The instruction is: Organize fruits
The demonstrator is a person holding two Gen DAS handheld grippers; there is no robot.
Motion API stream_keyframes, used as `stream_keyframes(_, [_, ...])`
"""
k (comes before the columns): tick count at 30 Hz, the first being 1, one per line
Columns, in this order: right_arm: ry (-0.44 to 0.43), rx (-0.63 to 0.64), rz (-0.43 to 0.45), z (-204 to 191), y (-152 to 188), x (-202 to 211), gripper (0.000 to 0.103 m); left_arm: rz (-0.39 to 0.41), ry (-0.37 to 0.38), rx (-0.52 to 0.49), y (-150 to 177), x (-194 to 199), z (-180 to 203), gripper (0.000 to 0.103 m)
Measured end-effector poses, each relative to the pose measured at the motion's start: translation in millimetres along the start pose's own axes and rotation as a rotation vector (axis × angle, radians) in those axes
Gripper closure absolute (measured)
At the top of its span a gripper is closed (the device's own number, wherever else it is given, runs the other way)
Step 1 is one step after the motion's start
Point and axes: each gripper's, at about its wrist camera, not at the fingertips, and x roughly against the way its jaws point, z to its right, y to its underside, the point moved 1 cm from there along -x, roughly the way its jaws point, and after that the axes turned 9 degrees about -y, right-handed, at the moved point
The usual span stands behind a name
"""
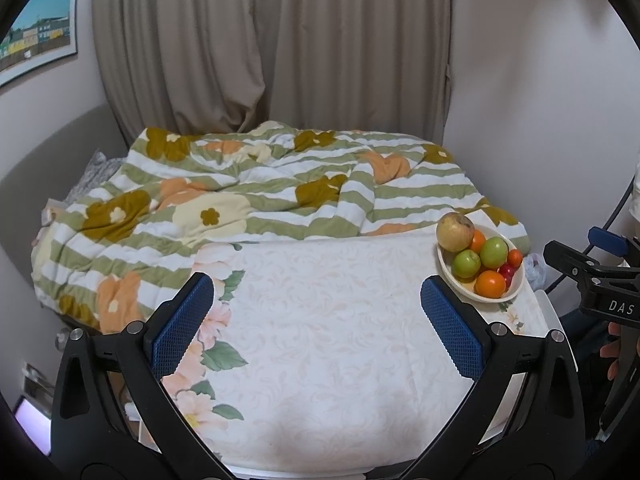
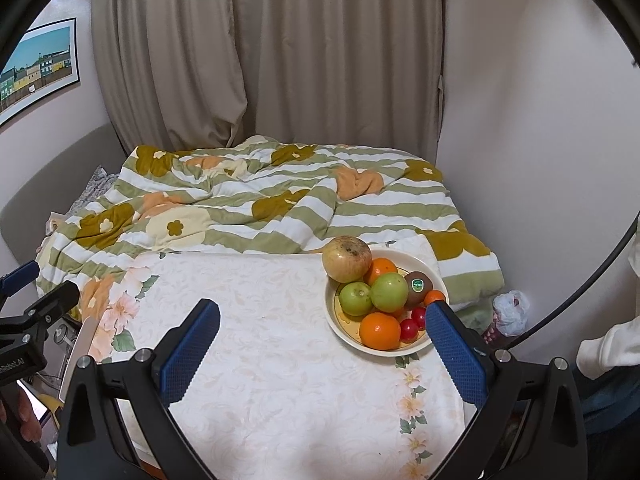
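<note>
The right gripper point(image 2: 320, 334) hovers wide apart over the floral tablecloth point(image 2: 280, 380), near a fruit bowl point(image 2: 334, 322) holding what looks like a kiwi point(image 2: 418, 286).

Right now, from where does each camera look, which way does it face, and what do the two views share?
Left wrist: sits behind the open left tongs, faces across the table toward the bed; the bowl is far right, the right tongs and a hand at the right edge.
Right wrist: sits behind the open right tongs, same direction, bowl nearer; the left tongs at the left edge, a sleeve at right.
Shared: table, bowl, bed, curtain.
</note>
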Motion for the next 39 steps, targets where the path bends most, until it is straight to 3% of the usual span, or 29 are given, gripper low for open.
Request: stream_keyframes(39, [0.0, -0.001, -0.002, 1.9, -0.4, -1.5, 0.001, 0.01, -0.012, -0.001, -0.8, -10.4, 4.9, 0.0])
